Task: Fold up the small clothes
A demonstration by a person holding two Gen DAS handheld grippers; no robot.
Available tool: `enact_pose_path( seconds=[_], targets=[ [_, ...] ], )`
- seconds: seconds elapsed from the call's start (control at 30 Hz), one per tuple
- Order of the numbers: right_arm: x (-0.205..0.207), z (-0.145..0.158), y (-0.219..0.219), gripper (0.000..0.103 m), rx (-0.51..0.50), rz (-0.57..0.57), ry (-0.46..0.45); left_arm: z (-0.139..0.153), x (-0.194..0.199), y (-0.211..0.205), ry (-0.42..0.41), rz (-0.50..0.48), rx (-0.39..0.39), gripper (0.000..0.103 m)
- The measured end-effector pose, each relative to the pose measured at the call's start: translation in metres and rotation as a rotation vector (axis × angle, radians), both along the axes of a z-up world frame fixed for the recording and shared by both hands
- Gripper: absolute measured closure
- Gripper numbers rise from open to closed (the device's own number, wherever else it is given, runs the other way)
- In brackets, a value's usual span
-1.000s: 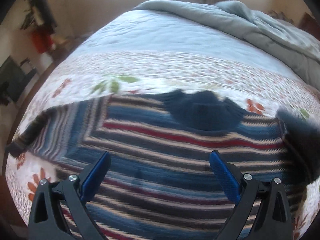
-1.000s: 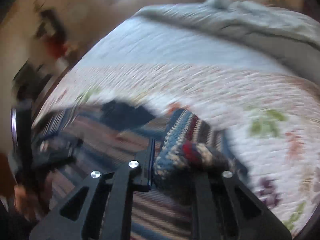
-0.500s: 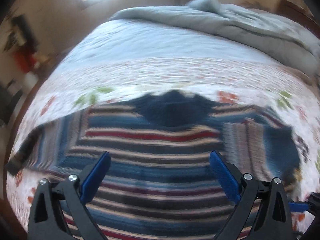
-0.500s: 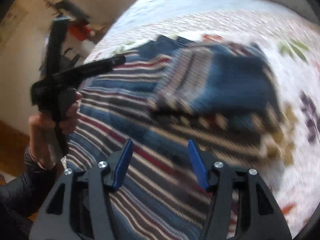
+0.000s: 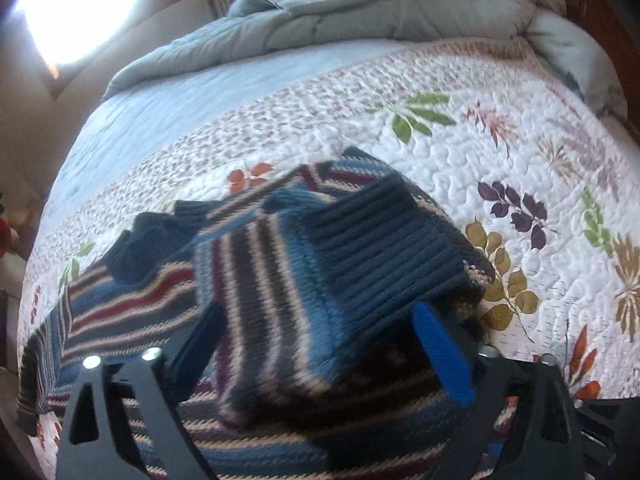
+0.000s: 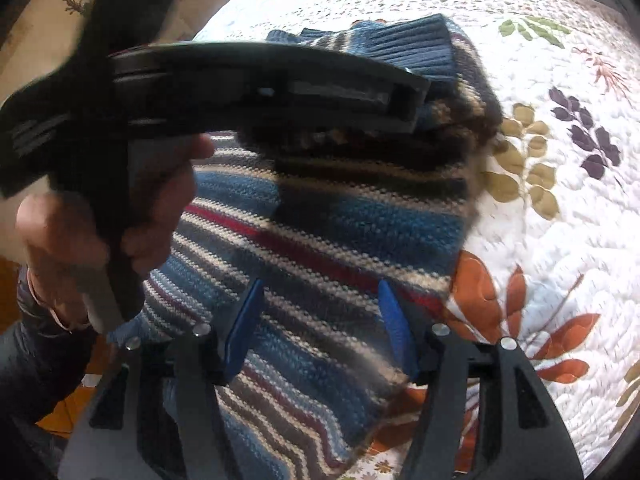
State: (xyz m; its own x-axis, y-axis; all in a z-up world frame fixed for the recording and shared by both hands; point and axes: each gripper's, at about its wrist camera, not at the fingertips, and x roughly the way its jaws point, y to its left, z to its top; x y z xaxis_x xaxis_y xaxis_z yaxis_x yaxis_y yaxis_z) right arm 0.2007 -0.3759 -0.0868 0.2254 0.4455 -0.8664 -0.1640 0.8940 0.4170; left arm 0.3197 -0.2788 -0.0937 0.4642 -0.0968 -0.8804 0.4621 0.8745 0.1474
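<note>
A small striped knit sweater (image 5: 132,312) in blue, red, grey and cream lies flat on the quilted bed. Its right sleeve (image 5: 360,248), with a dark blue ribbed cuff, is folded over onto the body. My left gripper (image 5: 320,340) is open, its blue pads either side of the folded sleeve, empty. In the right wrist view the sweater's lower right part (image 6: 320,232) lies under my open, empty right gripper (image 6: 320,328). The left gripper's body (image 6: 260,84) and the hand holding it cross the top of that view above the folded sleeve.
The white floral quilt (image 5: 520,152) extends to the right of the sweater. A rumpled grey comforter (image 5: 360,12) lies along the bed's far side. A bright window (image 5: 80,8) is at the top left. The bed's left edge drops to a wooden floor (image 6: 16,272).
My right gripper let go of the sleeve after laying it over the body and pulled back toward the hem. My left gripper swung right and now straddles the folded sleeve.
</note>
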Motion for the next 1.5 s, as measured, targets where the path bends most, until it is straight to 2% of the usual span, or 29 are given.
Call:
enact_pose_path(
  seconds=[0.1,0.17,0.2,0.23,0.33,0.47,0.57,0.63,0.7,0.73,0.77,0.87,1.03,1.1,1.13,1.17,1.23,1.27,1.3,1.43,1.5],
  targets=[
    [-0.01,0.004,-0.012,0.042,0.024,-0.025,0.007,-0.011,0.007,-0.004,0.066,-0.011,-0.02,0.037],
    [-0.015,0.008,-0.018,0.042,0.026,-0.034,0.005,-0.017,0.013,0.001,0.104,0.013,-0.051,0.069],
    [-0.017,0.008,-0.019,0.042,0.027,-0.035,0.004,-0.018,0.015,0.005,0.119,0.026,-0.07,0.077],
    [-0.018,0.009,-0.02,0.041,0.028,-0.035,0.004,-0.019,0.017,0.009,0.138,0.042,-0.096,0.091],
    [-0.021,0.011,-0.015,0.039,0.028,-0.036,0.002,-0.017,0.02,0.026,0.152,0.085,-0.142,0.103],
    [-0.024,0.017,-0.009,0.039,0.019,-0.039,-0.004,0.002,0.022,0.056,0.097,0.141,-0.208,0.103],
    [-0.024,0.022,-0.006,0.039,0.022,-0.051,-0.002,0.011,0.026,0.073,0.057,0.189,-0.224,0.103],
    [-0.019,0.02,-0.005,0.039,0.019,-0.051,0.0,0.012,0.024,0.07,0.074,0.142,-0.228,0.103],
    [-0.014,0.017,-0.002,0.039,0.007,-0.048,-0.003,0.013,0.017,0.057,0.085,0.08,-0.201,0.086],
    [-0.011,0.014,0.01,0.039,0.003,-0.047,-0.004,0.013,0.014,0.05,0.084,0.06,-0.186,0.056],
    [-0.008,0.012,0.011,0.039,0.005,-0.048,-0.002,0.013,0.009,0.039,0.075,0.032,-0.165,0.031],
    [0.0,0.006,0.013,0.039,0.01,-0.044,0.002,0.009,0.001,0.011,0.036,-0.031,-0.11,0.03],
    [0.003,-0.003,0.016,0.039,0.021,-0.051,0.005,-0.007,0.0,-0.025,0.058,-0.084,-0.055,0.029],
    [0.001,-0.003,0.014,0.039,0.04,-0.055,0.001,-0.015,0.005,-0.03,0.072,-0.074,-0.039,0.031],
    [0.0,-0.003,0.014,0.039,0.044,-0.054,-0.001,-0.017,0.006,-0.029,0.085,-0.07,-0.051,0.042],
    [-0.001,-0.003,0.013,0.038,0.048,-0.053,-0.006,-0.02,0.01,-0.027,0.123,-0.064,-0.087,0.064],
    [-0.003,-0.003,0.013,0.038,0.052,-0.052,-0.009,-0.022,0.014,-0.022,0.184,-0.047,-0.141,0.08],
    [-0.006,-0.003,0.013,0.038,0.056,-0.052,-0.011,-0.02,0.016,-0.017,0.189,-0.025,-0.157,0.095],
    [-0.009,-0.003,0.011,0.038,0.059,-0.053,-0.012,-0.019,0.017,-0.013,0.183,-0.008,-0.154,0.103],
    [-0.014,-0.011,0.002,0.038,0.07,-0.063,-0.014,-0.012,0.022,0.02,0.196,0.084,-0.227,0.103],
    [-0.014,-0.01,0.002,0.038,0.067,-0.066,-0.014,-0.005,0.023,0.036,0.17,0.121,-0.248,0.103]
  ],
)
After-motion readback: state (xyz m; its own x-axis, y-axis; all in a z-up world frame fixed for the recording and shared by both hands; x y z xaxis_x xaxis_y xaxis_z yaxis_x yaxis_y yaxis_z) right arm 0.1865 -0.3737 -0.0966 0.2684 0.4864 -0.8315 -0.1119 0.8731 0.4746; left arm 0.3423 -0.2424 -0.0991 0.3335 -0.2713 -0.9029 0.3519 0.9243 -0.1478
